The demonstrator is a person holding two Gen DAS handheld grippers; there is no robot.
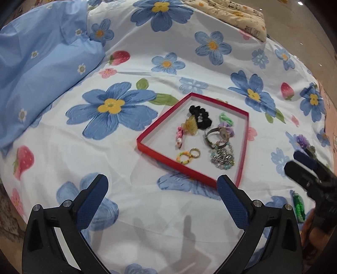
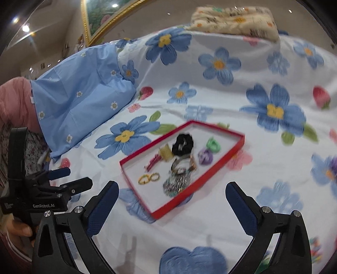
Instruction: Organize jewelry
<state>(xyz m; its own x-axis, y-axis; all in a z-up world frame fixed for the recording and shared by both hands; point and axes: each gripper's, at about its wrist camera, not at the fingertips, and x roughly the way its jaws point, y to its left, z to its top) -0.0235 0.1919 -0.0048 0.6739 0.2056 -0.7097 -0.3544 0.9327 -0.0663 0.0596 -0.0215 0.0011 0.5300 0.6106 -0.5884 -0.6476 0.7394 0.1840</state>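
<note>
A shallow red tray [image 1: 147,137] [image 2: 223,157] lies on the flowered bedsheet. It holds a black scrunchie [image 1: 199,114] [image 2: 182,144], a yellow clip [image 1: 190,126], a watch [image 1: 217,136], a beaded bracelet [image 1: 223,159], two rings [image 1: 188,156] [image 2: 149,178], and green [image 2: 213,144] and purple [image 2: 205,157] hair ties. A purple piece [image 1: 302,141] and a green piece [image 1: 299,207] lie on the sheet to the right of the tray. My left gripper [image 1: 163,195] is open and empty just before the tray. My right gripper [image 2: 171,202] is open and empty, also in front of the tray.
A light blue pillow [image 1: 42,63] [image 2: 80,99] lies at the left. A folded cream blanket [image 1: 236,14] [image 2: 233,19] sits at the far edge of the bed. A gold picture frame [image 2: 94,25] hangs on the wall behind.
</note>
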